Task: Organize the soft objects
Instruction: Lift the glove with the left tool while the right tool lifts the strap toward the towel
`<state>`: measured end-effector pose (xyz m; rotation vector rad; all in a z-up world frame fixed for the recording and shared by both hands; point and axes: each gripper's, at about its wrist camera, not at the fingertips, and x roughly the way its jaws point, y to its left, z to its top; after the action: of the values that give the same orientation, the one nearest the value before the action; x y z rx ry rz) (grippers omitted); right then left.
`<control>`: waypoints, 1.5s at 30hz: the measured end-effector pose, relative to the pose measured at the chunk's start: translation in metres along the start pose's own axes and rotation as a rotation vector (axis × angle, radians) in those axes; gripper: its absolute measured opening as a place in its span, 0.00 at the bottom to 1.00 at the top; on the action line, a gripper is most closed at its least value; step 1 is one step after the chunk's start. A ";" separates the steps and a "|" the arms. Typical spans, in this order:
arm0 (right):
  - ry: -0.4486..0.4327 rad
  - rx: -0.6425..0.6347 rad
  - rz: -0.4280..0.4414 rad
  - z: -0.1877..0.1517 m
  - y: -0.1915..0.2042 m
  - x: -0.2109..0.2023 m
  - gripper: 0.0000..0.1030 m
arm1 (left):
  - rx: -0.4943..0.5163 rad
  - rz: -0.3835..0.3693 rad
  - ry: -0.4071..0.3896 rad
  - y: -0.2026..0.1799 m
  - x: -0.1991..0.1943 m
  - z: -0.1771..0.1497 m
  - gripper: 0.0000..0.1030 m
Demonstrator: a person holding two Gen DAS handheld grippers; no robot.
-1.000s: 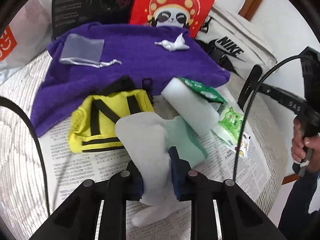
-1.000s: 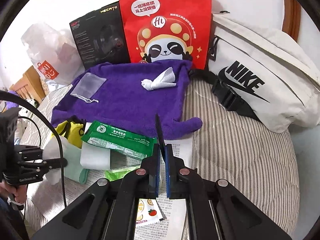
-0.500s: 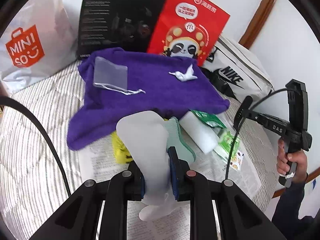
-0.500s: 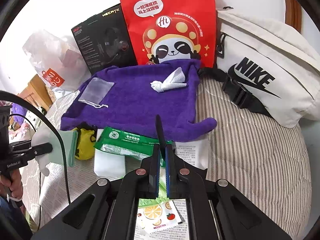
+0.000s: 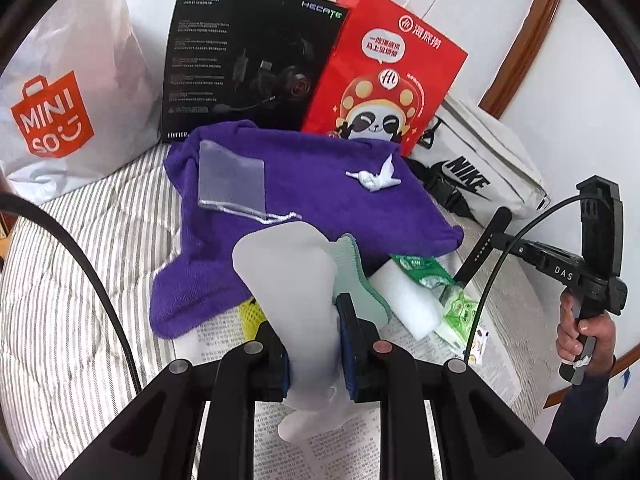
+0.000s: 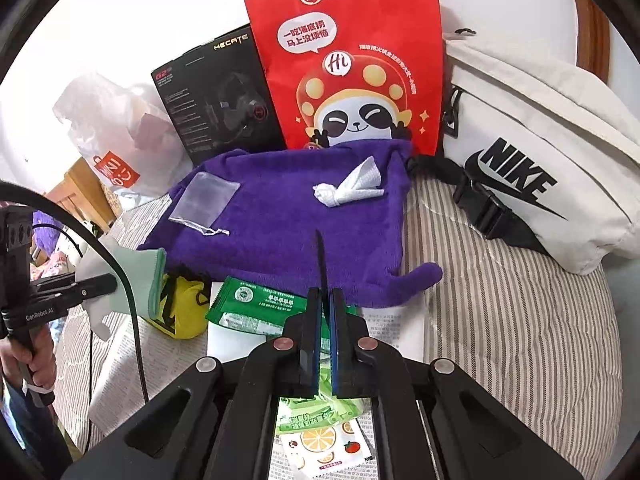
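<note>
Left wrist view, left gripper jaws clamped on a pale glove lifted above the striped bed, purple towel mid-bed, bags against the white wall; right wrist view, right gripper jaws closed and empty over newspaper near the bed's front edge, white Nike bag at its far right corner.

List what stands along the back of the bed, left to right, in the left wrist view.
White Miniso bag → black headset box → red panda paper bag → white Nike bag.
</note>
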<state>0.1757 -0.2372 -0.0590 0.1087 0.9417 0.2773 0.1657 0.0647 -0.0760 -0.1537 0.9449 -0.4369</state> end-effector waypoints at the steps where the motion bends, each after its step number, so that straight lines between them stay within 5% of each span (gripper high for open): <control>1: 0.001 -0.001 0.002 0.001 0.000 0.001 0.03 | 0.001 0.002 -0.001 0.000 0.000 0.002 0.18; 17: 0.097 -0.082 0.063 0.002 0.015 0.045 0.06 | -0.005 -0.009 0.032 0.001 0.012 -0.002 0.18; 22: 0.155 -0.167 0.083 -0.013 0.036 0.062 0.14 | -0.019 -0.005 0.041 0.005 0.013 -0.003 0.18; 27: 0.141 -0.192 0.064 -0.021 0.035 0.060 0.43 | -0.026 -0.001 0.043 0.009 0.013 -0.005 0.18; 35: 0.199 -0.221 0.088 -0.019 0.032 0.079 0.44 | -0.021 -0.013 0.051 0.005 0.017 -0.006 0.19; 37: 0.207 -0.217 0.108 -0.018 0.031 0.079 0.41 | -0.016 -0.015 0.053 0.004 0.017 -0.007 0.19; 39: 0.220 -0.217 0.120 -0.018 0.030 0.080 0.12 | -0.017 -0.014 0.056 0.004 0.017 -0.007 0.19; 45: 0.219 -0.210 0.102 -0.019 0.027 0.076 0.06 | -0.015 -0.012 0.063 0.004 0.018 -0.009 0.19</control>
<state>0.1979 -0.1906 -0.1240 -0.0685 1.1201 0.4877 0.1689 0.0609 -0.0958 -0.1601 1.0098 -0.4476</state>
